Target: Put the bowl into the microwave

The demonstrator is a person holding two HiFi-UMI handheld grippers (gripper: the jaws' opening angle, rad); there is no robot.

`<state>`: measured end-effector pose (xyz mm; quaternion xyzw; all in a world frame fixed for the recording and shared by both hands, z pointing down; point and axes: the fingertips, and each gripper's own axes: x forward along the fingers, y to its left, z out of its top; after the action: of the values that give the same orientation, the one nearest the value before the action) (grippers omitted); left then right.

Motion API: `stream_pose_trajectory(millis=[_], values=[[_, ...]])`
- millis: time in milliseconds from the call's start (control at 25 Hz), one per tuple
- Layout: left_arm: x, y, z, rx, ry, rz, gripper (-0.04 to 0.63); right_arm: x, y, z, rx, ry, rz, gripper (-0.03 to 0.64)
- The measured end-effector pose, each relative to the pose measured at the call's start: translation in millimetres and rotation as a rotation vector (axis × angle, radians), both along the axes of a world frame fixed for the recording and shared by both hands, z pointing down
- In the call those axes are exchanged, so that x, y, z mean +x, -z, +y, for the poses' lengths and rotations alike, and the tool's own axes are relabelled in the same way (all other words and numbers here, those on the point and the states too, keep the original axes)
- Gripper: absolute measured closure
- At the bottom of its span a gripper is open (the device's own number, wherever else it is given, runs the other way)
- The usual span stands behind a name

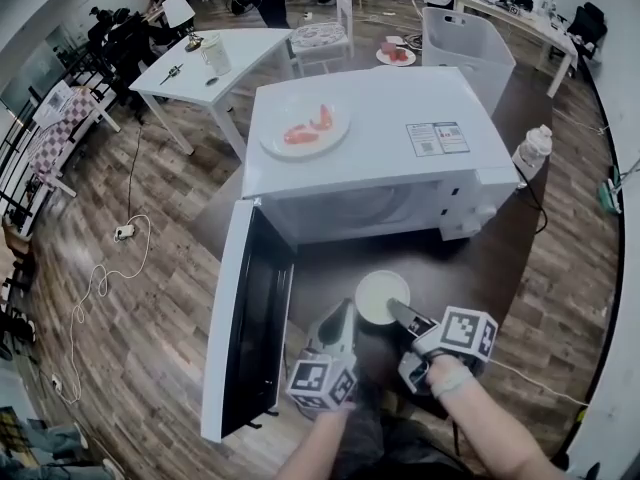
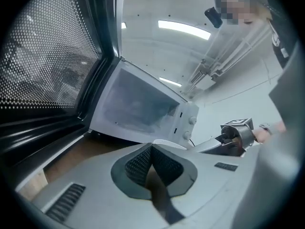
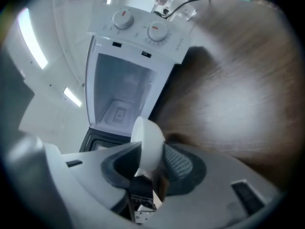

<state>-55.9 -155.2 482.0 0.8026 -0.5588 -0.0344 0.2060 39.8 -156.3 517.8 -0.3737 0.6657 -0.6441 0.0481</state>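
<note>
A white microwave (image 1: 380,148) stands on a dark table, its door (image 1: 250,328) swung wide open to the left. In the right gripper view its empty cavity (image 3: 119,99) faces me. The small white bowl (image 1: 381,295) hangs in front of the opening, level with the cavity; my right gripper (image 1: 398,312) is shut on its rim. In the right gripper view the bowl (image 3: 147,144) stands on edge between the pads. My left gripper (image 1: 343,313) hovers just left of the bowl, jaws shut (image 2: 151,149) and empty. The bowl's rim (image 2: 167,143) shows just past those jaws.
A plate with red food (image 1: 305,128) lies on top of the microwave. The open door (image 2: 52,66) stands close on the left. A white bin (image 1: 465,38) and a bottle (image 1: 532,150) stand at the right, and a white table (image 1: 215,58) with people at the back left.
</note>
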Motion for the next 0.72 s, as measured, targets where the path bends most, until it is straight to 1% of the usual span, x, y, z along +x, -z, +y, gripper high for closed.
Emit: stream_pose_trajectory(millis=[200, 520, 720], values=[[-3, -4, -10, 0.001, 0.013, 0.025, 0.583, -5, -2, -14, 0.009, -0.007, -0.007, 0.474], [-5, -4, -28, 0.022, 0.014, 0.03, 0.583, -11, 1, -40, 0.042, -0.021, -0.015, 0.474], [-7, -1, -39, 0.001, 0.022, 0.067, 0.583, -15, 8, -55, 0.052, -0.031, -0.018, 0.474]])
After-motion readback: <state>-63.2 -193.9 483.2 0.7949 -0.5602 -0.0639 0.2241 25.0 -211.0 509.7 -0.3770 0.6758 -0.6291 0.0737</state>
